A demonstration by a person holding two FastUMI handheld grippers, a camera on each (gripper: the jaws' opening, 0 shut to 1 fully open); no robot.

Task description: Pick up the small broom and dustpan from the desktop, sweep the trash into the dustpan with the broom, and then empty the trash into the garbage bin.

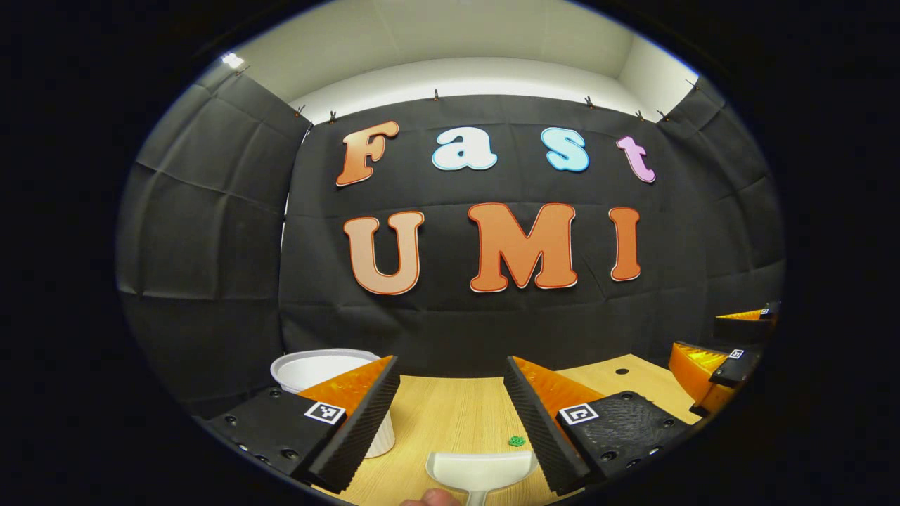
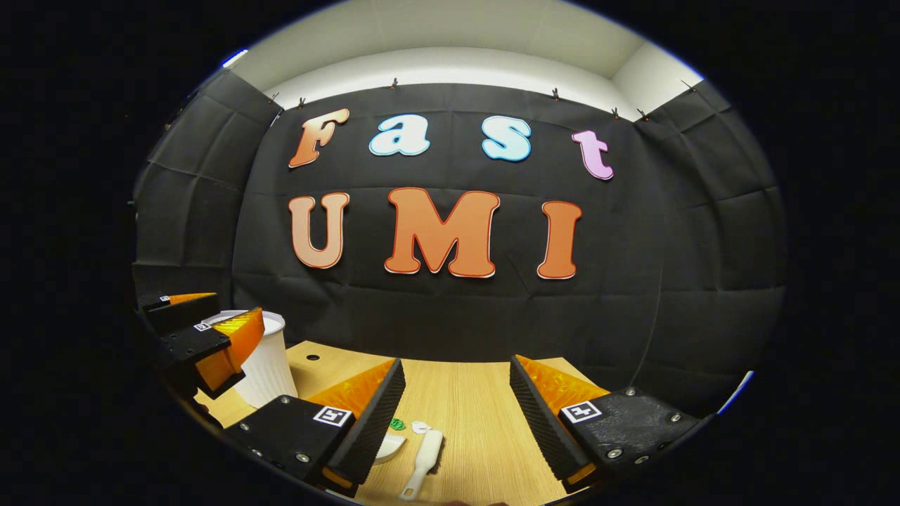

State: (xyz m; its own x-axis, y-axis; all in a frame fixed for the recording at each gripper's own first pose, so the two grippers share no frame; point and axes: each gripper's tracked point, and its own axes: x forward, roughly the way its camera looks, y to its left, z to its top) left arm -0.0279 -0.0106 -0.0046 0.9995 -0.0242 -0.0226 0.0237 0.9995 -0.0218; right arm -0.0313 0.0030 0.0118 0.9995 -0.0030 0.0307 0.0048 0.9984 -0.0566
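In the left gripper view a white dustpan lies on the wooden desktop, low between my fingers. A small green scrap sits just beyond its right corner. My left gripper hangs open above them, holding nothing. In the right gripper view the small white broom lies flat on the desktop, with the dustpan's edge to its left. The green scrap and a white scrap lie just past them. My right gripper is open over the broom and holds nothing.
A white ribbed garbage bin stands at the desk's left, also seen from the right gripper. The other gripper shows at each view's edge, the right gripper and the left gripper. A fingertip shows at the bottom. Black cloth walls close the back.
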